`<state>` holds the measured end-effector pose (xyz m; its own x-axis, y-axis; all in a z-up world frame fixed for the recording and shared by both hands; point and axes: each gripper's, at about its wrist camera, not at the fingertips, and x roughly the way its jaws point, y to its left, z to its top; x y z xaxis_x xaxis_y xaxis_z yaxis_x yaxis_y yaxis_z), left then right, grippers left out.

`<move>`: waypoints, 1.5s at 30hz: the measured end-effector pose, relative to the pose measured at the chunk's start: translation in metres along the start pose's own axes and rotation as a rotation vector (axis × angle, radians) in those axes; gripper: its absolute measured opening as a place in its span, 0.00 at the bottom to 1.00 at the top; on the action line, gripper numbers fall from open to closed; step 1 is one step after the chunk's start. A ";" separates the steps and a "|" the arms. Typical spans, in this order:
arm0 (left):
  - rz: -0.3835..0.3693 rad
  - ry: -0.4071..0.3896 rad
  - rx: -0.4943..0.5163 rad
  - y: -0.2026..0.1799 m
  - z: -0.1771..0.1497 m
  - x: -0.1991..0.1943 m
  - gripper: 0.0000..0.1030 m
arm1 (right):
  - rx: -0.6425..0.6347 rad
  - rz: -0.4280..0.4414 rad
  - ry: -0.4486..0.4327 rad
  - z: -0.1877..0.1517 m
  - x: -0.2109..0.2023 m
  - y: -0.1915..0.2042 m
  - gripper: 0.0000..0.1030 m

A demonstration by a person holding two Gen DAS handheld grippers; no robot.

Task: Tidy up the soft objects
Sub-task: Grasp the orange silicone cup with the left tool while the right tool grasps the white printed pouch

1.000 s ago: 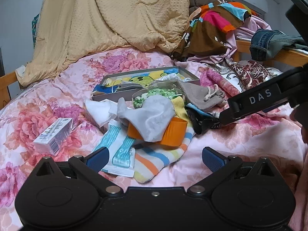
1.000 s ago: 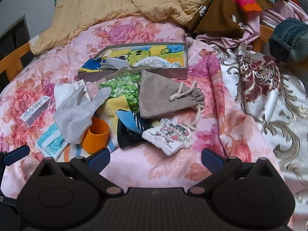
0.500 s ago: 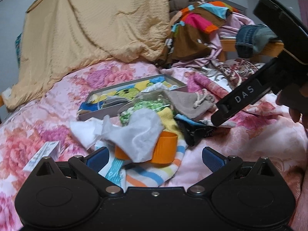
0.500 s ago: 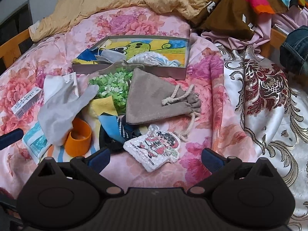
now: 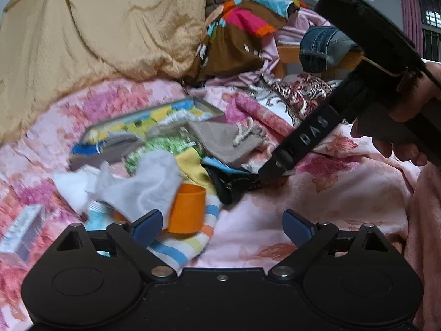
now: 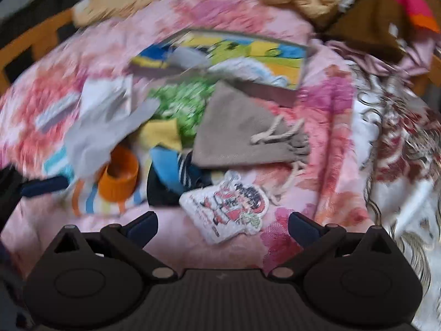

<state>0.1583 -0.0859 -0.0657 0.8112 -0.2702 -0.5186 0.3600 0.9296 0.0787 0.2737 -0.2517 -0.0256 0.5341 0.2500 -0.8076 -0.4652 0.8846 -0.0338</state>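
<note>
On a pink flowered bedspread (image 5: 317, 193), an orange cup (image 5: 187, 209) lies just ahead of the left gripper (image 5: 220, 223), whose empty jaws are closing. The right gripper (image 6: 222, 223), tilted downward, gapes over a white patch (image 6: 226, 207).

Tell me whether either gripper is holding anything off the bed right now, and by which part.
Nothing is held. The left gripper is closing with nothing between its jaws; the right gripper stands open above the white cartoon-printed pouch.
</note>
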 end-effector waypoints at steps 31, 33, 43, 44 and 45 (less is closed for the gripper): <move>0.242 0.047 -0.164 0.014 0.019 0.063 0.57 | -0.011 -0.046 -0.028 -0.001 0.014 -0.003 0.54; 0.249 0.056 -0.166 0.015 0.021 0.067 0.57 | -0.009 -0.049 -0.026 0.000 0.015 -0.003 0.53; 0.240 0.070 -0.199 0.021 0.021 0.054 0.26 | 0.023 -0.029 -0.056 0.000 0.015 -0.005 0.38; 0.235 0.067 -0.186 0.018 0.021 0.050 0.26 | 0.025 -0.026 -0.059 0.000 0.015 -0.005 0.37; 0.229 0.067 -0.175 0.015 0.020 0.047 0.25 | 0.027 -0.025 -0.061 0.000 0.015 -0.005 0.36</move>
<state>0.2110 -0.0899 -0.0717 0.8278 -0.0369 -0.5598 0.0815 0.9952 0.0548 0.2838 -0.2529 -0.0373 0.5878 0.2508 -0.7692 -0.4324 0.9009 -0.0366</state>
